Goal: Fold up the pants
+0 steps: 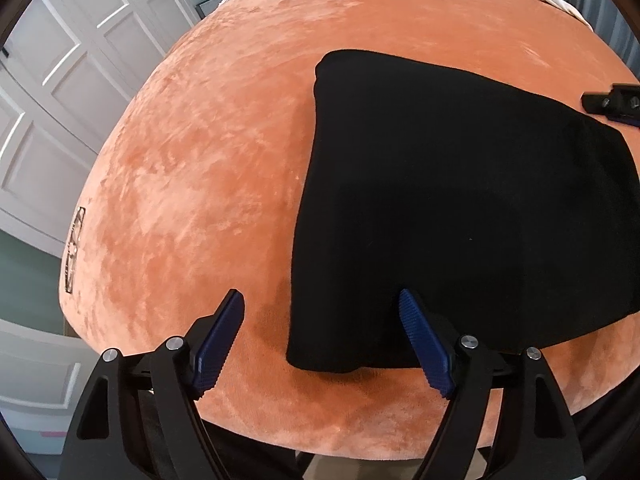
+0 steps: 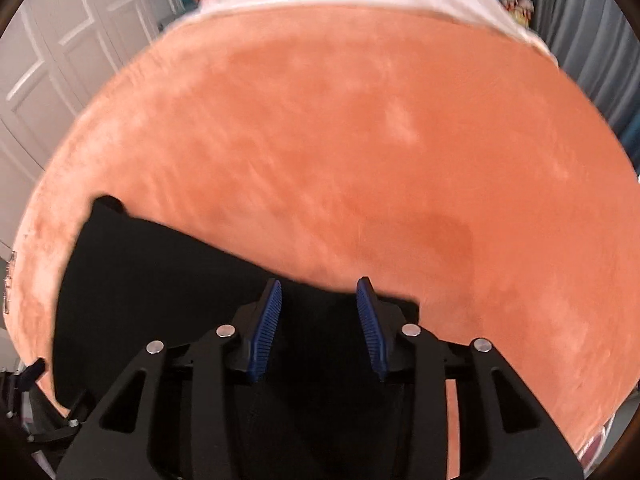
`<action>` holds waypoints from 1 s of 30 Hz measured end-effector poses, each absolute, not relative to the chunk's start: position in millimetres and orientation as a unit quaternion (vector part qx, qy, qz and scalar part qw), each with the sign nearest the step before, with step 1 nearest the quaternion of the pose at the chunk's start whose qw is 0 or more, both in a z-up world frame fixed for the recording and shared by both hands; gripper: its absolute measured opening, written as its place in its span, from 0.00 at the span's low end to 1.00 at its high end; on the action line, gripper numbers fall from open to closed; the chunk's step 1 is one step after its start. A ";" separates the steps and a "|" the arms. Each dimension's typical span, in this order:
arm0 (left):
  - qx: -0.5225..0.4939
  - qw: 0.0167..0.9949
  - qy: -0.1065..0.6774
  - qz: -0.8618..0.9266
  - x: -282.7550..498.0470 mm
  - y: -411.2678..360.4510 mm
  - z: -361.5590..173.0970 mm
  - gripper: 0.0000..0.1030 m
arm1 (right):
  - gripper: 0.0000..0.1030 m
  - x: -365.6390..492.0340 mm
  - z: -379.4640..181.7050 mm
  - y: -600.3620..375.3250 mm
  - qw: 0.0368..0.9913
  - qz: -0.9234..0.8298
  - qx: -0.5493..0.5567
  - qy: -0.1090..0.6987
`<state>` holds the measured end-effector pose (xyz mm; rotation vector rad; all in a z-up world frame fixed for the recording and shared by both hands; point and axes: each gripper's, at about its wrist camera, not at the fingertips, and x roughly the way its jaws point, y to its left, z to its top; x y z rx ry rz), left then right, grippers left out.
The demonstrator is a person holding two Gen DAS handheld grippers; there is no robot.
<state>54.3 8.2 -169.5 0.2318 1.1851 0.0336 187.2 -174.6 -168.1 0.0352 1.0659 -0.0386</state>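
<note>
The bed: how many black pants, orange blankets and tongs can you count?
Black pants: 1
Orange blanket: 1
Tongs: 2, left tongs and right tongs
Total: 4

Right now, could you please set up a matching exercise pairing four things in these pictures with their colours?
Things:
1. pants
2. blanket
3. finger pads of the left gripper, one at
4. cupboard doors

Colours:
A. blue
B. white
C. black
D. orange

Pairs: 1-C, 2-D, 3-A, 4-B
</note>
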 end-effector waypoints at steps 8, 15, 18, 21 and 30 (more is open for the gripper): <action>0.076 0.833 0.548 0.009 48.6 27.5 -148.0 0.76 | 0.37 129.1 -150.7 -205.0 0.869 -0.011 0.085 0.487; 0.041 0.824 0.565 0.012 49.2 44.9 -153.3 0.77 | 0.50 67.5 -197.4 -203.5 0.847 -0.005 0.094 0.523; 0.022 0.834 0.552 0.010 41.3 53.5 -140.4 0.80 | 0.51 52.4 -175.1 -213.2 0.853 -0.010 0.145 0.500; 0.008 0.834 0.552 0.007 38.6 62.3 -142.7 0.85 | 0.51 54.1 -188.8 -220.5 0.836 0.001 0.167 0.522; -0.004 0.835 0.550 0.009 34.2 67.1 -133.8 0.85 | 0.08 52.4 -160.4 -208.8 0.860 0.026 0.136 0.491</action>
